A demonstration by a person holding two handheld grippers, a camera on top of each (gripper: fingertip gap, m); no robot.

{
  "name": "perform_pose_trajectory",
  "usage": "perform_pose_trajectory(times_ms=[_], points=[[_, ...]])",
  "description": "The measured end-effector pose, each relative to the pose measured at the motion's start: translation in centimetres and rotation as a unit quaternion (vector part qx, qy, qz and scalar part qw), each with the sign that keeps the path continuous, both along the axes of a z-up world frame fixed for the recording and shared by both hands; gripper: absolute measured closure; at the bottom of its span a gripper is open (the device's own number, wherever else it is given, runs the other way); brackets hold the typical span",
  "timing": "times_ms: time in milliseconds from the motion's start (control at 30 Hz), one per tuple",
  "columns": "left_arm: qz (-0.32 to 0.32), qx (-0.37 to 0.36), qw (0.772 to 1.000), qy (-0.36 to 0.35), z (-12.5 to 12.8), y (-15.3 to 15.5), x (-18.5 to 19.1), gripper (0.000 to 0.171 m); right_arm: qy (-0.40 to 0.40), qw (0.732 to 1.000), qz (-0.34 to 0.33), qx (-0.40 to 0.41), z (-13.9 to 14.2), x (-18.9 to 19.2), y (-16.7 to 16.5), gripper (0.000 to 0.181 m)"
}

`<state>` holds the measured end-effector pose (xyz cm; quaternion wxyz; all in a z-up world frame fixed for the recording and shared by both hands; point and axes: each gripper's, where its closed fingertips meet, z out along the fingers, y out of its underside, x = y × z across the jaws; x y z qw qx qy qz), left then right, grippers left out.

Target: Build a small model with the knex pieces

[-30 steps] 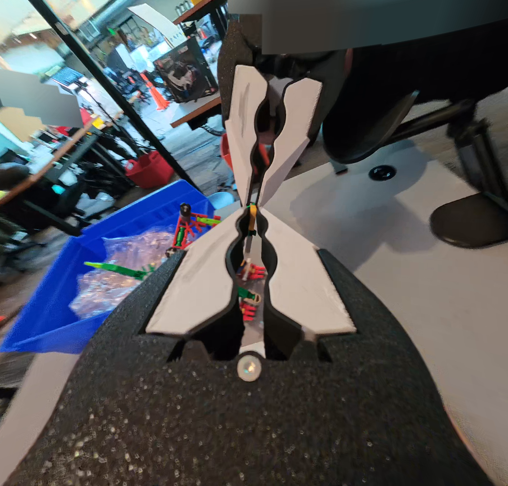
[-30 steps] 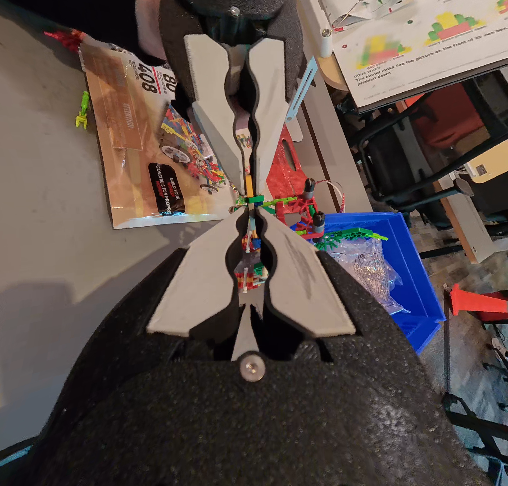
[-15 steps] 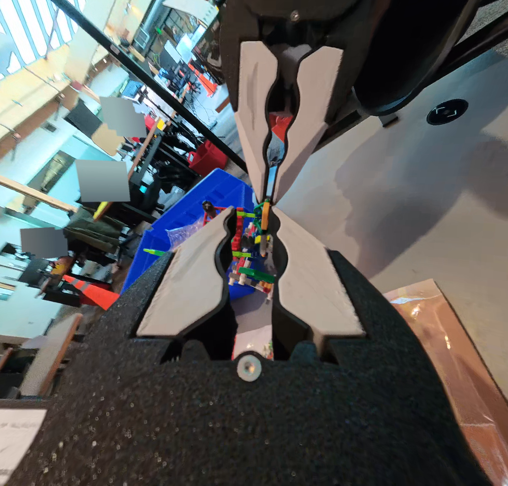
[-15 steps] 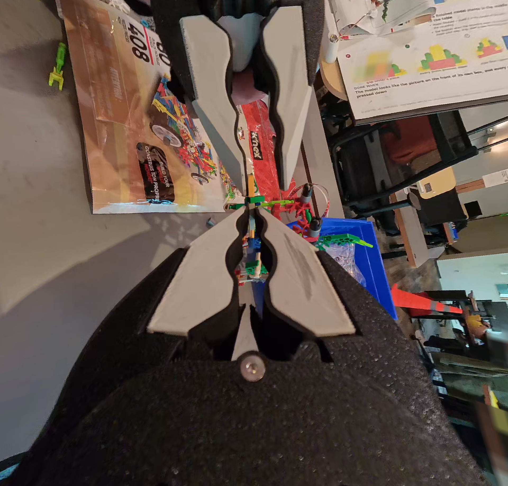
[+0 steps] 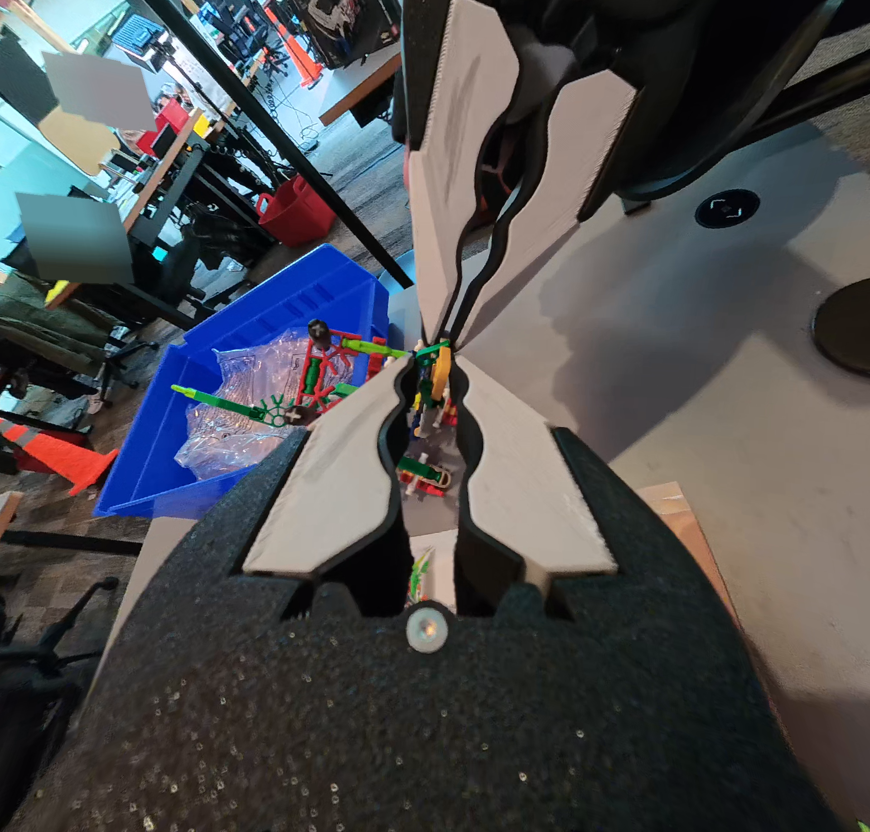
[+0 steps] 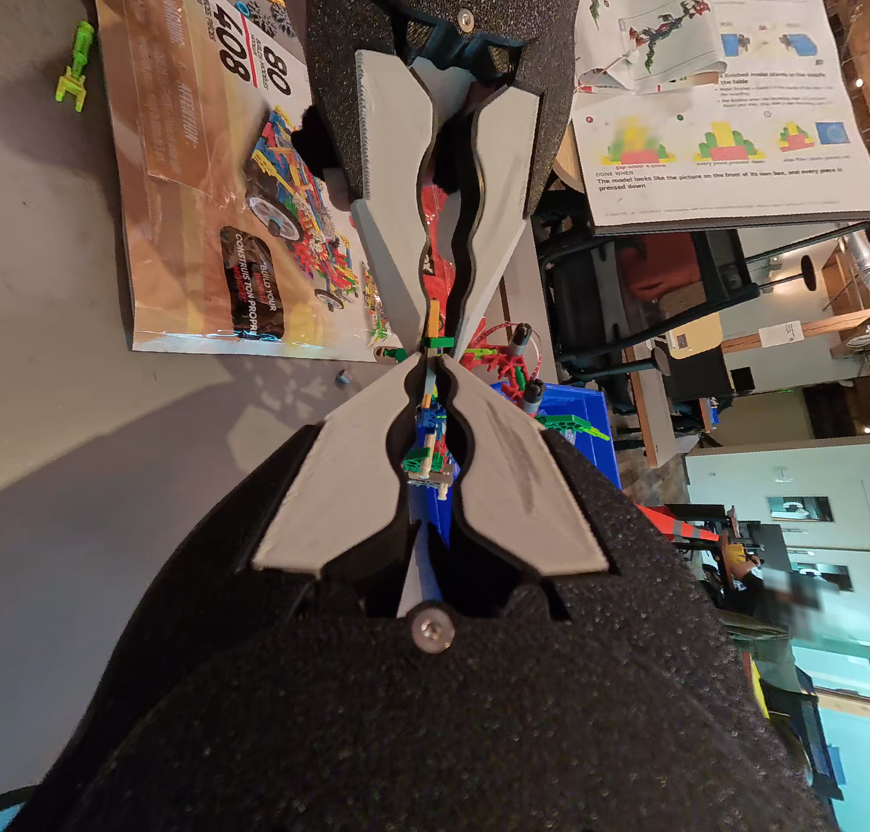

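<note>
Each gripper has a rough, speckled black foam-like body, one silver screw (image 5: 426,629) at its centre, and two pale grey wavy-edged fingers (image 6: 339,475) lined in black.

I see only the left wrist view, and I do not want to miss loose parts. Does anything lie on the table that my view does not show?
Observer: Yes. A lime green piece lies alone on the table, apart from the printed bag.
Operator: Thank you. Is anything loose nearer to the jaws?
Observer: A small blue-grey piece lies just off the bag's edge. It is to the left of the toy piece that the left gripper and right gripper both pinch.
</note>
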<state>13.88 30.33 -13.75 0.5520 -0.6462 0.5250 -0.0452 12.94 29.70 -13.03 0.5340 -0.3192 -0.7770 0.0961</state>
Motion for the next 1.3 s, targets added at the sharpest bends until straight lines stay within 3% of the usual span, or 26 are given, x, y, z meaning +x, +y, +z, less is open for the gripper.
perform_pose_trajectory(times_ms=[267, 400, 600, 733, 933, 1300], points=[[-0.003, 0.097, 0.992, 0.075, -0.09, 0.04, 0.05, 0.162, -0.007, 1.000, 0.008, -0.013, -0.23, 0.12, -0.22, 0.180], [-0.002, 0.181, 0.970, 0.162, -0.40, 0.14, -0.04, 0.161, -0.017, 1.000, 0.008, -0.009, -0.71, 0.10, -0.23, 0.180], [-0.005, 0.251, 0.942, 0.223, -0.37, 0.05, 0.03, 0.160, -0.018, 1.000, 0.010, -0.007, -0.82, 0.14, -0.29, 0.180], [0.010, 0.190, 0.967, 0.169, -0.03, 0.30, -0.33, 0.151, -0.016, 1.000, 0.012, -0.001, -0.78, 0.06, -0.29, 0.180], [0.014, 0.048, 0.993, 0.107, -0.80, -0.19, -0.38, 0.162, -0.014, 1.000, 0.012, 0.004, -0.80, 0.06, -0.28, 0.180], [0.022, 0.005, 0.997, 0.073, -0.65, -0.17, -0.37, 0.162, -0.009, 1.000, 0.009, 0.000, -0.66, 0.08, -0.17, 0.180]])
